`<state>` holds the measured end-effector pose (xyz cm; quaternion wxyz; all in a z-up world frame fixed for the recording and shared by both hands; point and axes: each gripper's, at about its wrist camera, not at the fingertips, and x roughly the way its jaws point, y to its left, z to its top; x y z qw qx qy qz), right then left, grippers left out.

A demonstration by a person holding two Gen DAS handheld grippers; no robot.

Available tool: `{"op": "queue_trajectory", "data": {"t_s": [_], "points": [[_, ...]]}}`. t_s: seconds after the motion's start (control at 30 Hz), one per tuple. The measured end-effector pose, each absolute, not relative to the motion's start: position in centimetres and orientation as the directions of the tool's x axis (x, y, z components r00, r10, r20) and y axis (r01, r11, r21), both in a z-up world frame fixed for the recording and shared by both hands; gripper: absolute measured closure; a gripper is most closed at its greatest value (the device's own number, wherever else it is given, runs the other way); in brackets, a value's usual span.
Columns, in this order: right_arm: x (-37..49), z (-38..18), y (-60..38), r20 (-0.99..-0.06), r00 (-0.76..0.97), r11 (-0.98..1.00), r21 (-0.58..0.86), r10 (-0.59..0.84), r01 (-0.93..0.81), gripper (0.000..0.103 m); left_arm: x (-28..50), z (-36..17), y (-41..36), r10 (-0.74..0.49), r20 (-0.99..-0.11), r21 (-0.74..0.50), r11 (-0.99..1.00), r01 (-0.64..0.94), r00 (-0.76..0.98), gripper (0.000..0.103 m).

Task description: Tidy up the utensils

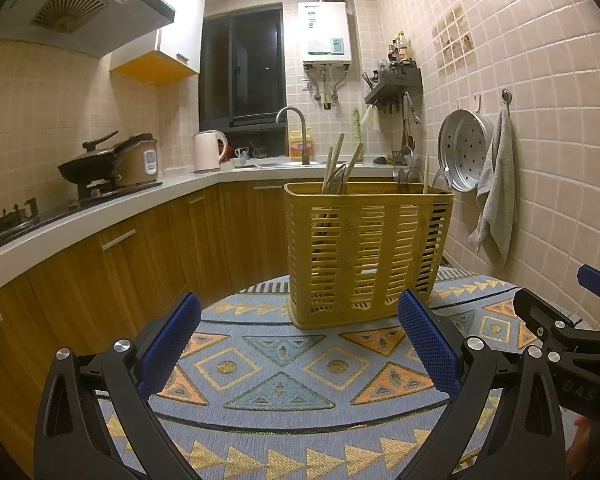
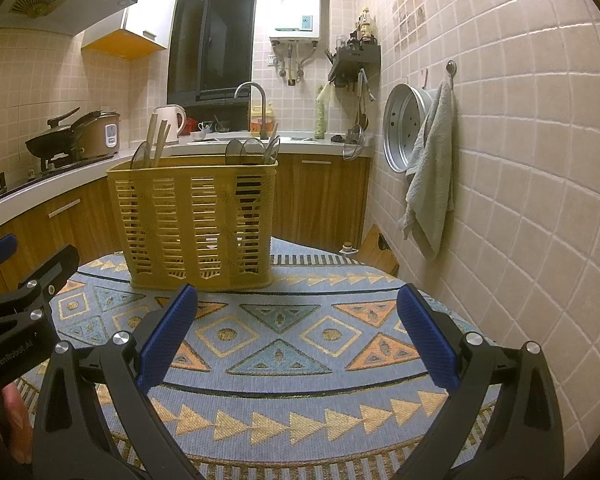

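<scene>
A yellow slatted utensil basket (image 1: 364,256) stands upright on a round table with a blue patterned cloth (image 1: 276,364). Wooden chopsticks (image 1: 334,160) and dark spoons (image 1: 406,174) stick out of its top. The basket also shows in the right wrist view (image 2: 196,224), with chopsticks (image 2: 158,138) and spoons (image 2: 252,148) in it. My left gripper (image 1: 298,316) is open and empty, just in front of the basket. My right gripper (image 2: 298,308) is open and empty, in front and to the right of the basket. The right gripper also shows at the right edge of the left wrist view (image 1: 560,320).
A tiled wall (image 2: 520,160) is close on the right, with a hanging towel (image 2: 432,176) and a metal steamer tray (image 2: 402,128). A counter (image 1: 100,208) with a stove, wok, rice cooker, kettle and sink runs along the left and back.
</scene>
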<state>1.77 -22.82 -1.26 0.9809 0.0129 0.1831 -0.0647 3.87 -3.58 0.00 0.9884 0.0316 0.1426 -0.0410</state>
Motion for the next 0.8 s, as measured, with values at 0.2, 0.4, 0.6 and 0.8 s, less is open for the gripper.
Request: {"op": "queue_trajectory", "data": {"t_s": [0.2,0.4,0.6,0.8], "points": [[1.68,-1.33,-22.91,-0.355,0.926,0.990,0.003,-0.128,0.139,0.008,3.80,-0.01,-3.52,-0.071,-0.283,0.050,0.995,0.088,0.957,0.008],[1.73,-1.29,-23.01,-0.356,0.926,0.990,0.004,-0.128,0.139,0.008,3.83,-0.01,-3.59,-0.070,-0.283,0.051,0.995,0.087,0.957,0.008],[1.63,-1.25,-22.90,-0.355,0.926,0.991,-0.002,-0.126,0.134,0.008,3.84,-0.01,-3.63,-0.069,-0.284,0.051,0.995,0.086,0.956,0.008],[1.71,-1.23,-23.01,-0.359,0.925,0.991,0.001,-0.124,0.133,0.008,3.91,0.00,-3.60,-0.071,-0.284,0.053,0.995,0.090,0.956,0.008]]}}
